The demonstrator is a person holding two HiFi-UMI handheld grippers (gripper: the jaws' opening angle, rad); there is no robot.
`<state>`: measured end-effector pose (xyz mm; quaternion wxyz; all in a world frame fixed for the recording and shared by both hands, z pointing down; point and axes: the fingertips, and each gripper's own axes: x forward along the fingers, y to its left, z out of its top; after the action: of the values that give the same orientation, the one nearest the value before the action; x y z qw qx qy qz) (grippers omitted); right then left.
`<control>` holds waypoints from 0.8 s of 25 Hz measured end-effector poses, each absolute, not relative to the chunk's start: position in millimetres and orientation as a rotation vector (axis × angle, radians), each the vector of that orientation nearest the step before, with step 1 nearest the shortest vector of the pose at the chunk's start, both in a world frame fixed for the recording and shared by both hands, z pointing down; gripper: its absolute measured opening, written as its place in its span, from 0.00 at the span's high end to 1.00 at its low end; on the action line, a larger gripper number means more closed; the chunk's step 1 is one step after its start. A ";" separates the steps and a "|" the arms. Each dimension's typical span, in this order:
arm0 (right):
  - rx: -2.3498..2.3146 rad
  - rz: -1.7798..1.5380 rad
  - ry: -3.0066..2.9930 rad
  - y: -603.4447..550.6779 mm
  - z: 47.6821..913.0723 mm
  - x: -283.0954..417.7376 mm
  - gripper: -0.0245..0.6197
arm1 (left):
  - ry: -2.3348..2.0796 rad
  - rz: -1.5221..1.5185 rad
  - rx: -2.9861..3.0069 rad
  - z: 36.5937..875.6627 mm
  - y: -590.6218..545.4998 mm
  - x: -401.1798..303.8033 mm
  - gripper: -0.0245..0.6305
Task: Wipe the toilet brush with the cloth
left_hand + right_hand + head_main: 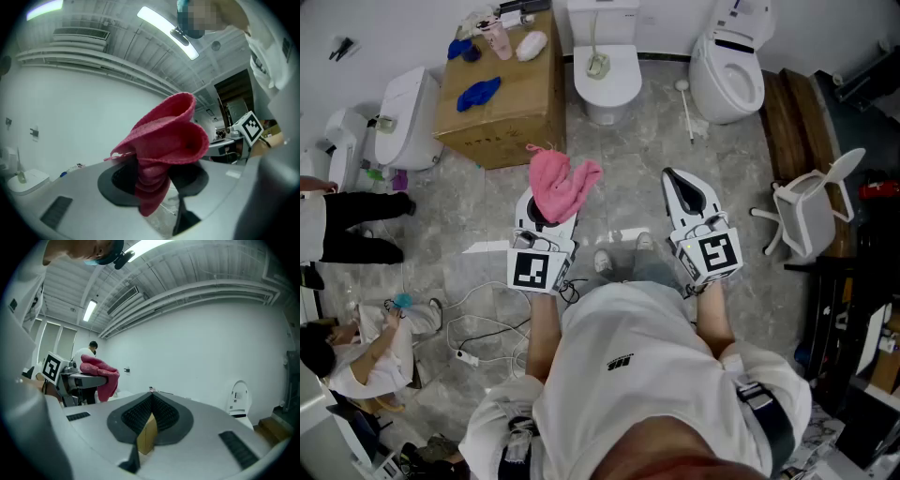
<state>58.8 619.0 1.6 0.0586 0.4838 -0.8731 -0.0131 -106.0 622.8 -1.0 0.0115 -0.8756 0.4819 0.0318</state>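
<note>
Floor: grey marbled tiles, with white cables lying loose at the lower left.
Walls: plain white, with a dark strip along the base behind the toilets.
Ceiling: ribbed white panels, with a vent grille set in.
Light: a long strip lamp was lit overhead.
Toilets: three white ones stood along the wall, at the left, centre and right.
Box: a cardboard box sat between the left and centre toilets.
Chair: a white chair stood near the right edge.
Planks: brown wooden boards lay beside the right toilet.
Windows: tall pale panes were possibly windows; the view was too distorted to be sure.
</note>
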 end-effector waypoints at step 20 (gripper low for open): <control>1.516 0.007 -2.631 572.4 15.2 42.4 0.97 | 1.449 0.099 -2.781 8.8 570.3 -111.5 0.68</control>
<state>42.4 572.4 15.2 0.0524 0.4986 -0.8653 0.0024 -111.5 570.3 8.8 0.0018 -0.8864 0.4619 0.0315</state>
